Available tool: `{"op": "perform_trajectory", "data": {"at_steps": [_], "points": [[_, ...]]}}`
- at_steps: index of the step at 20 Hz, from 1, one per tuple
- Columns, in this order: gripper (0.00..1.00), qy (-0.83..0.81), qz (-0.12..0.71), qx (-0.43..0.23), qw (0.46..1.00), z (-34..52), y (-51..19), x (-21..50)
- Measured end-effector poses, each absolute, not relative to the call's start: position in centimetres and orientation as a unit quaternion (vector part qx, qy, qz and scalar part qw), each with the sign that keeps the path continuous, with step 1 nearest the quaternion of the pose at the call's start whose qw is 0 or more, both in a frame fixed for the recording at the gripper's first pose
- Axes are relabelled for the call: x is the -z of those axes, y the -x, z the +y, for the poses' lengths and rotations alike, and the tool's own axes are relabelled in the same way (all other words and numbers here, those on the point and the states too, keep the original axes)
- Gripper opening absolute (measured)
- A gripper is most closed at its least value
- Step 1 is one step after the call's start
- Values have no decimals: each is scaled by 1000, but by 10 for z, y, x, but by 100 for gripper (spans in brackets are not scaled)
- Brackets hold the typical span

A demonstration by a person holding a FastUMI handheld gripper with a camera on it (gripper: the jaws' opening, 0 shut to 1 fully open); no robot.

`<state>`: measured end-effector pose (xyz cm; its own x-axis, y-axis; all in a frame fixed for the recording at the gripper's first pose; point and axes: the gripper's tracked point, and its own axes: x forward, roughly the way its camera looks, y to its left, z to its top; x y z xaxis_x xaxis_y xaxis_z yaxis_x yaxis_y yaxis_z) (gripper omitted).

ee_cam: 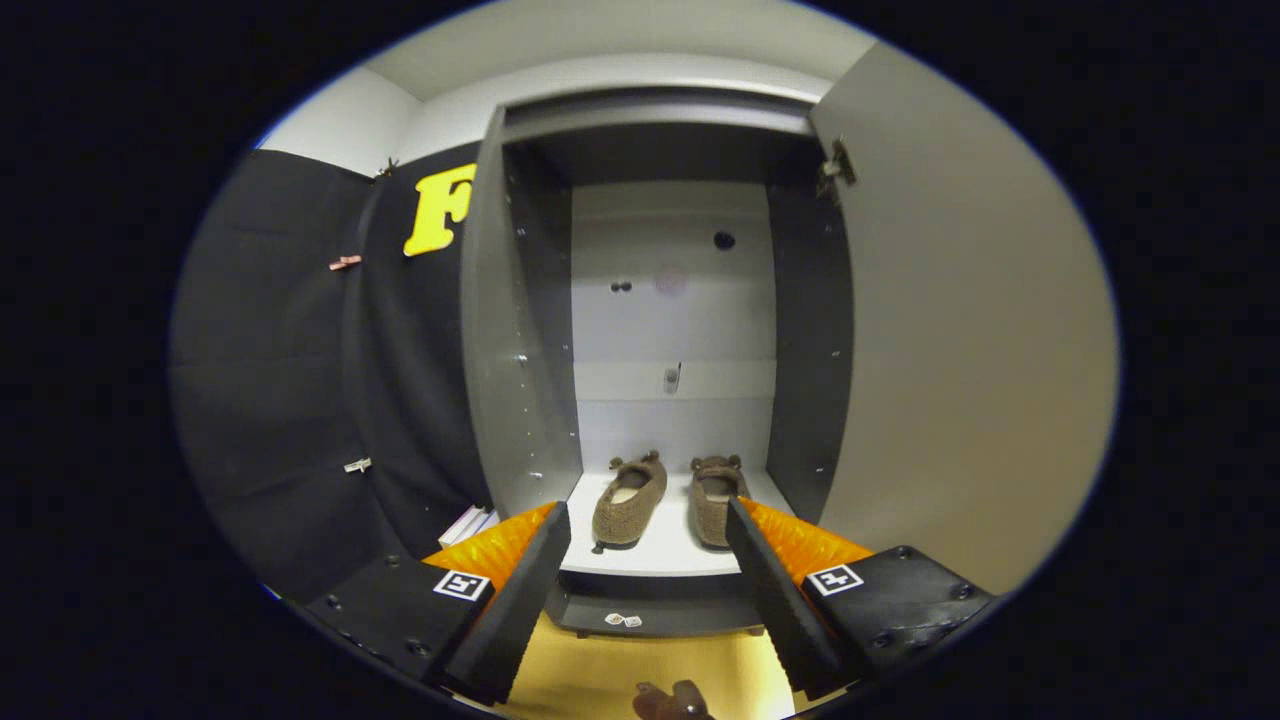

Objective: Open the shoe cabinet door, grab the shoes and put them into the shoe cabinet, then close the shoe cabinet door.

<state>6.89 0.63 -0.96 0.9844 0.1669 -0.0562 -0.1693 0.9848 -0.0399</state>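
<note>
Slippers (pixel 670 498) already side by side on cabinet floor (pixel 650 555), beyond the fingertips, long axes pointing inward; gripper (pixel 648 540) spread wide, holding nothing; open door (pixel 960 330) hangs off to its right, likely next.

We cannot make out the small brown thing (pixel 672 700) on the floor between the fingers; the view cuts it off. The right finger (pixel 765 560) covers part of the right shoe (pixel 712 505). Stickers (pixel 623 620) on the cabinet (pixel 655 600) base are too small to read.
</note>
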Motion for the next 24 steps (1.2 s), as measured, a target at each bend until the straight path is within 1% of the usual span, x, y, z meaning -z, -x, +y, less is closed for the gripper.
{"op": "perform_trajectory", "data": {"at_steps": [5,9,12,14,19,24], "points": [[99,-9,18,-71,997,-26,14,-3],[99,-8,-8,-23,1000,-74,78,-17],[99,-19,-21,0,1000,-113,116,-26],[99,-21,-16,19,999,-144,130,-27],[99,-22,-4,30,999,-216,150,-26],[99,-21,21,-9,1000,-263,136,-16]]}}
